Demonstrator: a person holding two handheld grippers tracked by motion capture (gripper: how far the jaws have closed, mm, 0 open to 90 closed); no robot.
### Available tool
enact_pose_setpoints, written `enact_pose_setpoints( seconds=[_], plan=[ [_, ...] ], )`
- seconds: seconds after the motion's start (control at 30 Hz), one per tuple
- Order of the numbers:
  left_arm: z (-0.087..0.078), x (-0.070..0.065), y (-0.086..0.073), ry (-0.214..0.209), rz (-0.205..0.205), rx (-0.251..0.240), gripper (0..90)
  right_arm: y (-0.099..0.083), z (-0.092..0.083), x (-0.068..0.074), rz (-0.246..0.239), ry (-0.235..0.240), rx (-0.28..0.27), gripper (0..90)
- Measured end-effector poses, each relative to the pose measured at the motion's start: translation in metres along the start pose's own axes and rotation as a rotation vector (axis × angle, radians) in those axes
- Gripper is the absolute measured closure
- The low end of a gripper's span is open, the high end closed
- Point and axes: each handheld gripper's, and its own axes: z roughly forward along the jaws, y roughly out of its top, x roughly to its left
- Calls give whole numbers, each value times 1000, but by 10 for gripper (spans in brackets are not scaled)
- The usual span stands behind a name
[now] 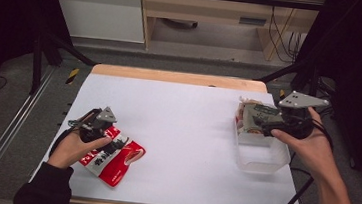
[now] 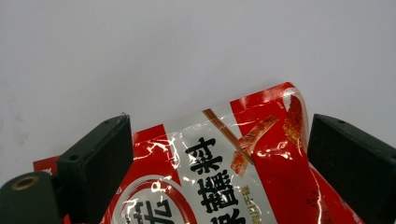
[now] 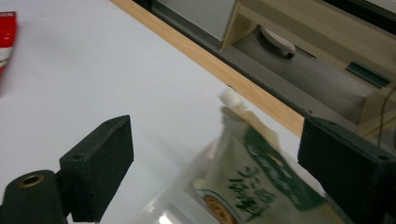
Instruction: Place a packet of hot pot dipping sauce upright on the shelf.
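Now | right tool (image 1: pixel 260 123) wide, empty, over green pouch (image 1: pixel 256 117) leaning in clear bin (image 1: pixel 259 157), may tip out | left tool (image 2: pixel 219 158) wide astride red packet (image 2: pixel 243 172): slick film may slip.

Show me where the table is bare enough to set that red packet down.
The white table lies bare across its middle, between the red packet and the clear bin, and along its far wooden edge. The right side is crowded: a beige-green pouch stands in the bin.

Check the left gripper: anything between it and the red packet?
Nothing visible. The left gripper sits right over the red packet, open, with a jaw on each side of it and no pad pressing in the left gripper view. Only bare white table lies around it.
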Motion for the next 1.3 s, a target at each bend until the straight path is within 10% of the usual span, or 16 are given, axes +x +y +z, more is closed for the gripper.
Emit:
enact_pose_setpoints(
  seconds=[0.8,1.3],
  plan=[
    [-19,10,-27,67,-45,-10,76,-7,88,137,9,235,64,141],
    [-28,21,-43,95,-63,-9,82,-21,120,172,17,244,81,150]
  ],
)
